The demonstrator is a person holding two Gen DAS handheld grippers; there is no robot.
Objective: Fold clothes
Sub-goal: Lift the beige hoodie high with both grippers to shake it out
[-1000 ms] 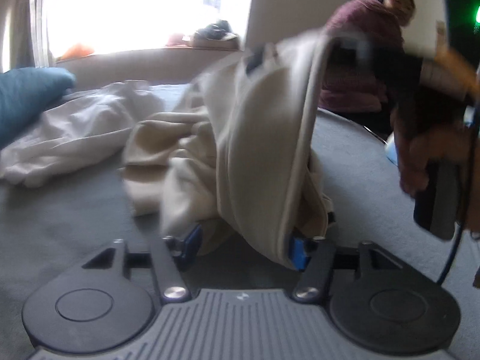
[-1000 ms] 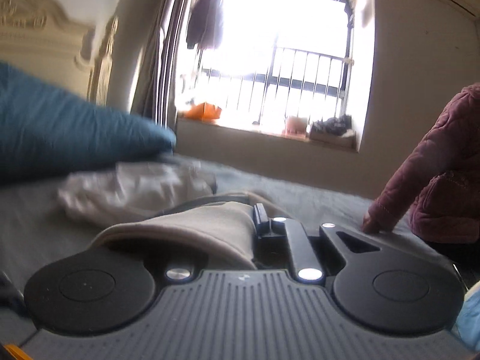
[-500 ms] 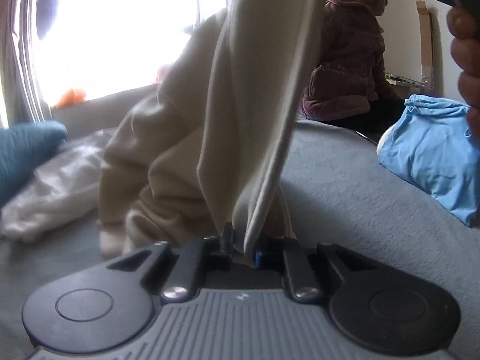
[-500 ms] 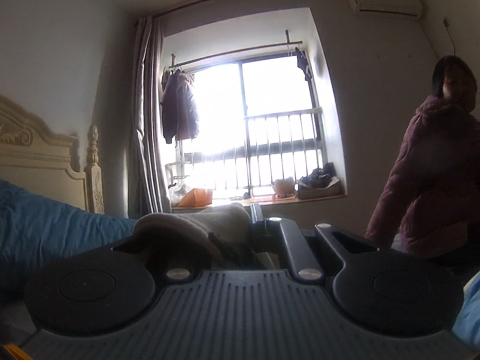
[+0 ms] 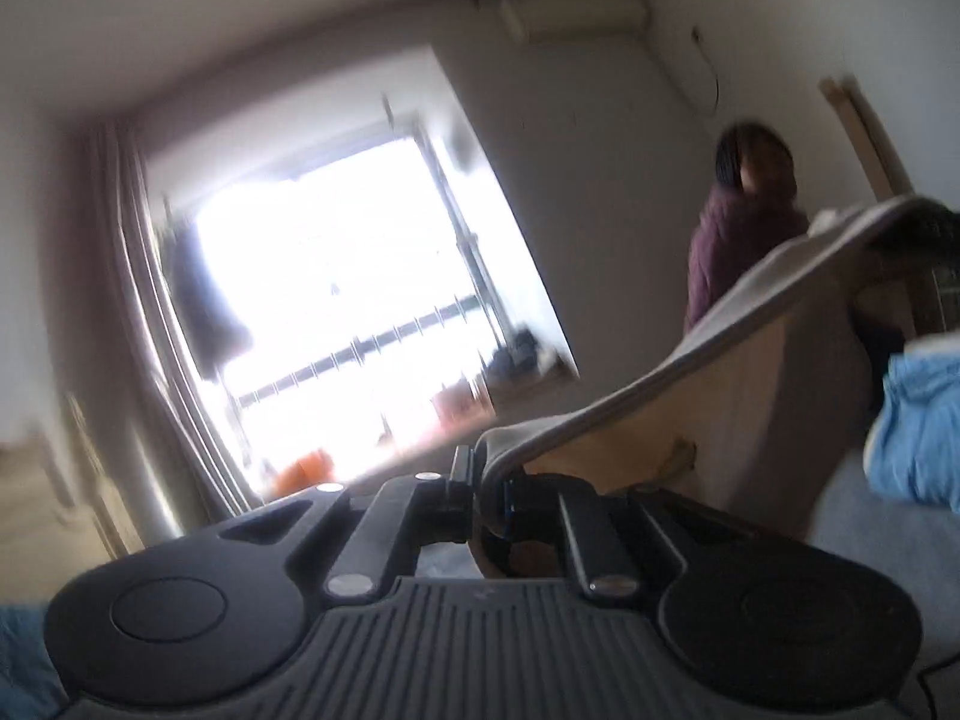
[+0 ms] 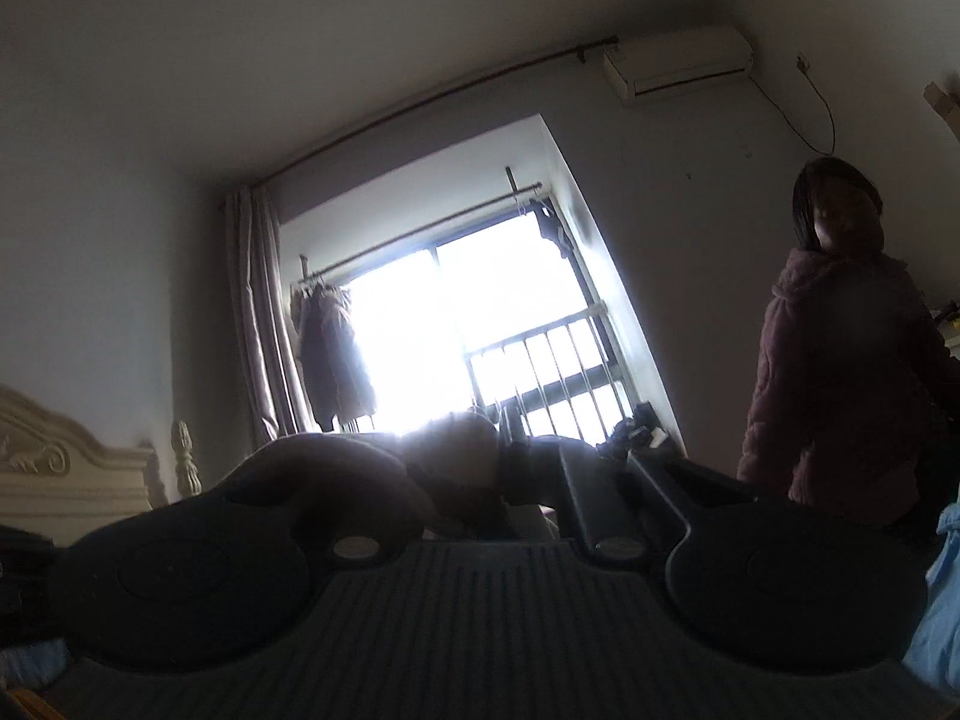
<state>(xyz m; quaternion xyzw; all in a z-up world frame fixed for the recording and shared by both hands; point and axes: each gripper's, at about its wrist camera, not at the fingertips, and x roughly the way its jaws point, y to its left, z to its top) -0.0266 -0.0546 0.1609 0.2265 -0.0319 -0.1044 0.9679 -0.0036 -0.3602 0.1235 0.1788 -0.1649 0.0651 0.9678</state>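
Left hand-held gripper (image 5: 483, 495) clenched on the hem of a cream garment (image 5: 738, 414), which stretches taut toward the frame's upper right, probably held aloft to spread it for folding. Right hand-held gripper (image 6: 501, 468) clamps bunched cloth at centre frame. Grey bed (image 5: 876, 534) lower right; bright barred window (image 6: 480, 348) behind.

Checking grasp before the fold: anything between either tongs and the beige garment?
Nothing visible. The left tongs are shut directly on the beige garment, whose edge stretches up and right toward the other hand. The right tongs also pinch a bunch of that cloth, though backlight makes it dim. The bed below is mostly out of view.
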